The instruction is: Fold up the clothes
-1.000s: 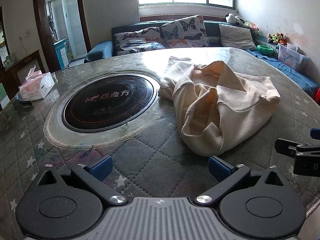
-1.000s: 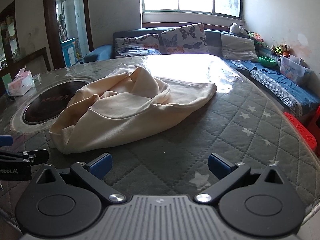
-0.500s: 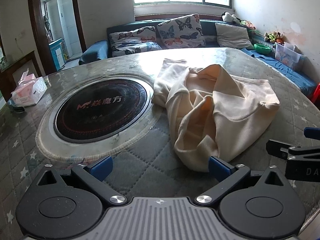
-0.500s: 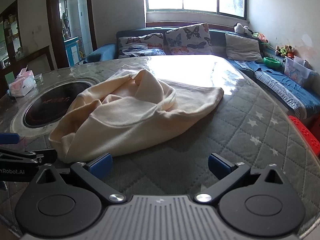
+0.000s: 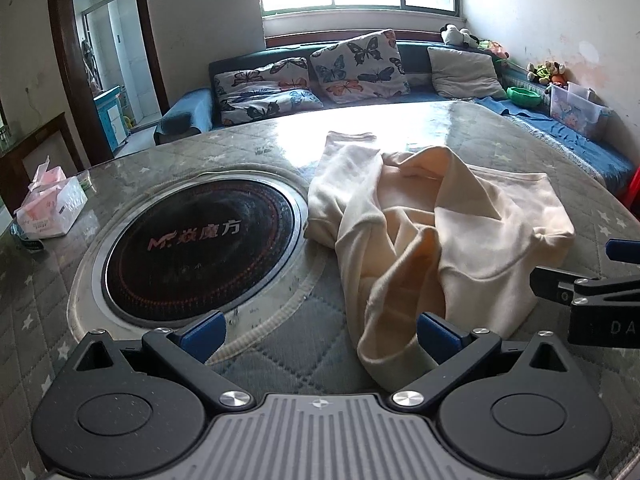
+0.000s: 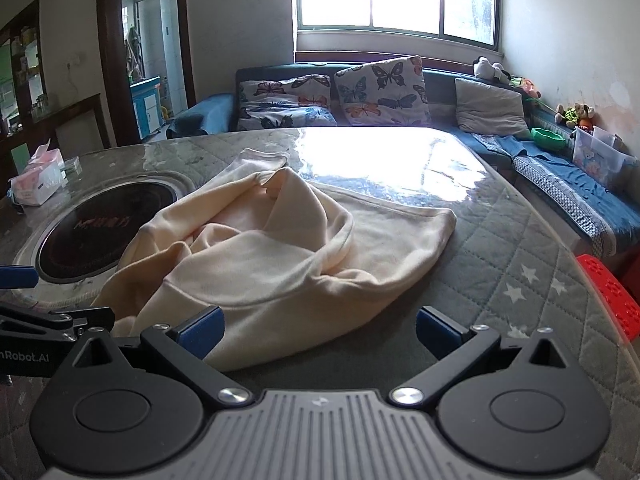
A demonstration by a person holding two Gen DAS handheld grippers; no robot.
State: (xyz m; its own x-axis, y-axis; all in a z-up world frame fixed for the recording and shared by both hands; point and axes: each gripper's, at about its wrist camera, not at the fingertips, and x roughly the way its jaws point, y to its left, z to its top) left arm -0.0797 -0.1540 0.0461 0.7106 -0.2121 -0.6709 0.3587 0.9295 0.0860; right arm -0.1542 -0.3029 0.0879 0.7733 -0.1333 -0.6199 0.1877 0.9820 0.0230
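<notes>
Two grippers, the left gripper [image 5: 318, 330] and right gripper [image 6: 318, 330], wait with fingers wide (holding nothing) at the near edge of the rumpled cream sweatshirt [image 5: 436, 232] on the tabletop [image 5: 280, 360], stretching away ahead.

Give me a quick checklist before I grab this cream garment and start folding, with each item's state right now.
1. Left tool open: ok, fingers spread wide, nothing held.
2. Right tool open: ok, also empty.
3. Cream garment spread flat: not ok, it lies crumpled in a heap.
4. Near hem within reach: ok, the edge lies right by the left tool's right finger and the right tool's left finger.
5. Garment off the round black cooktop: cannot tell, one fold lies at its rim.
6. Tissue box out of the way: ok, far to the left.
</notes>
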